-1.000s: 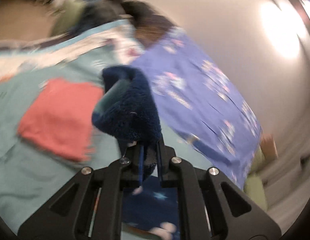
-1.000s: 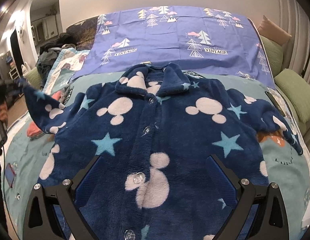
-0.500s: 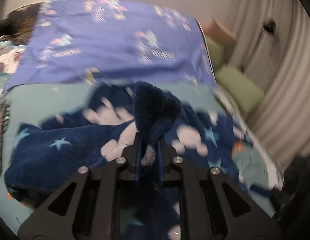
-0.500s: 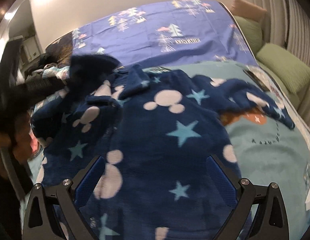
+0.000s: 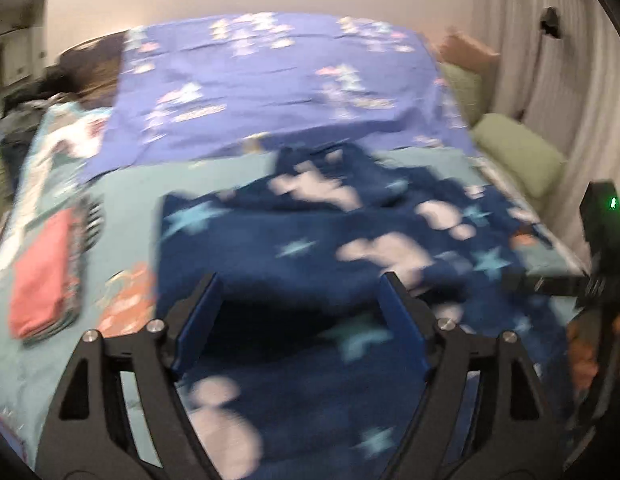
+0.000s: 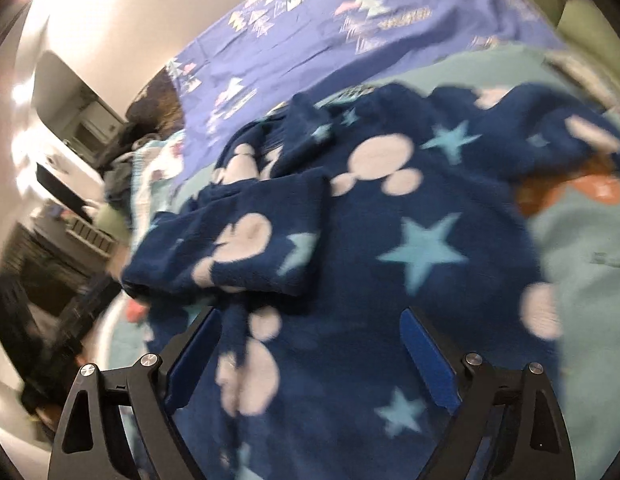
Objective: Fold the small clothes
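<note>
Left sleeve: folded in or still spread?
Folded in. The left sleeve lies across the jacket front, free of both tongs.

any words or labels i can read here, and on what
None can be read now.
Purple sheet: print beside the tree motifs, too blurred to read.
Teal bedcover: small dark lettering, blurred.
Navy fleece top: only stars and mouse-head shapes, no text.

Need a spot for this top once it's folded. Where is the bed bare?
Bare teal sheet lies between the red folded stack and the navy fleece top, below the purple cover. The middle is crowded by the top.
</note>
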A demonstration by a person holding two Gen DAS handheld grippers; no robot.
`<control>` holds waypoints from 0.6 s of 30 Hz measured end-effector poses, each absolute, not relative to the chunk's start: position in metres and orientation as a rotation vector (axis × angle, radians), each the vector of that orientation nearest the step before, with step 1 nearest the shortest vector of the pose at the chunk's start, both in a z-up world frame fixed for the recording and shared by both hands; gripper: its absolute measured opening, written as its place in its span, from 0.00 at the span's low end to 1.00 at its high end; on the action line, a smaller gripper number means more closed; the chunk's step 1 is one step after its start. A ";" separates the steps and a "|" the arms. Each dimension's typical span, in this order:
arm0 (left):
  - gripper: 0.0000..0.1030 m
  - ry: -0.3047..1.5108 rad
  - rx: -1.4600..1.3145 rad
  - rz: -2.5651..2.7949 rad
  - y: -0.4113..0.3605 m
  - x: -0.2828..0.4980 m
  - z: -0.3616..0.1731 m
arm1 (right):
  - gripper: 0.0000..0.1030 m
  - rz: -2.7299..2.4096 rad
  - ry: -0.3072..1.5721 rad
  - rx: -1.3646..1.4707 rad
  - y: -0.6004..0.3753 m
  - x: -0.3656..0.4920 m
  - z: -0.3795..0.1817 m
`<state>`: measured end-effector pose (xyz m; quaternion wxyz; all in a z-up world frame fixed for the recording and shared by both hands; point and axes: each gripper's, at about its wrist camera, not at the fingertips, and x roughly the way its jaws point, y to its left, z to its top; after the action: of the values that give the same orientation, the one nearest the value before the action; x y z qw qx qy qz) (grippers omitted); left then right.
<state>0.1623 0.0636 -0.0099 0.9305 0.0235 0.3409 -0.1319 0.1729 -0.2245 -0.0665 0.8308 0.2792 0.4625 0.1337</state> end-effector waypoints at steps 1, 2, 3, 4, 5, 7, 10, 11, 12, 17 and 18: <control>0.77 0.710 0.053 -0.243 0.070 0.164 -0.015 | 0.90 0.302 1.001 0.630 -0.224 0.179 -0.072; 0.77 0.724 0.063 -0.203 0.078 0.166 -0.022 | 0.90 0.325 1.034 0.701 -0.223 0.189 -0.081; 0.77 0.735 0.084 -0.139 0.087 0.169 -0.029 | 0.90 0.330 1.046 0.735 -0.223 0.194 -0.086; 0.77 0.739 0.100 -0.100 0.094 0.171 -0.035 | 0.90 0.331 1.051 0.762 -0.222 0.197 -0.089; 0.77 0.746 0.115 -0.064 0.102 0.174 -0.041 | 0.90 0.330 1.048 0.781 -0.221 0.201 -0.092; 0.77 0.776 0.127 -0.020 0.114 0.182 -0.054 | 0.90 0.335 1.033 0.812 -0.217 0.211 -0.094; 0.77 0.839 0.094 0.008 0.123 0.200 -0.074 | 0.90 0.340 1.036 0.832 -0.211 0.229 -0.094; 0.77 0.847 0.084 0.006 0.121 0.205 -0.079 | 0.90 0.349 1.045 0.816 -0.205 0.241 -0.095; 0.78 0.851 0.082 0.003 0.120 0.209 -0.082 | 0.90 0.358 1.045 0.802 -0.201 0.247 -0.095; 0.78 0.838 0.142 0.027 0.108 0.221 -0.086 | 0.11 0.362 1.062 0.665 -0.184 0.274 -0.094; 0.78 0.837 0.153 0.033 0.107 0.222 -0.087 | 0.11 0.357 1.044 0.671 -0.185 0.274 -0.089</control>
<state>0.2216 0.1066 -0.0871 0.9108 0.0742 0.4057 0.0161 0.2738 -0.1846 -0.0892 0.7985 0.3128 0.4866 0.1663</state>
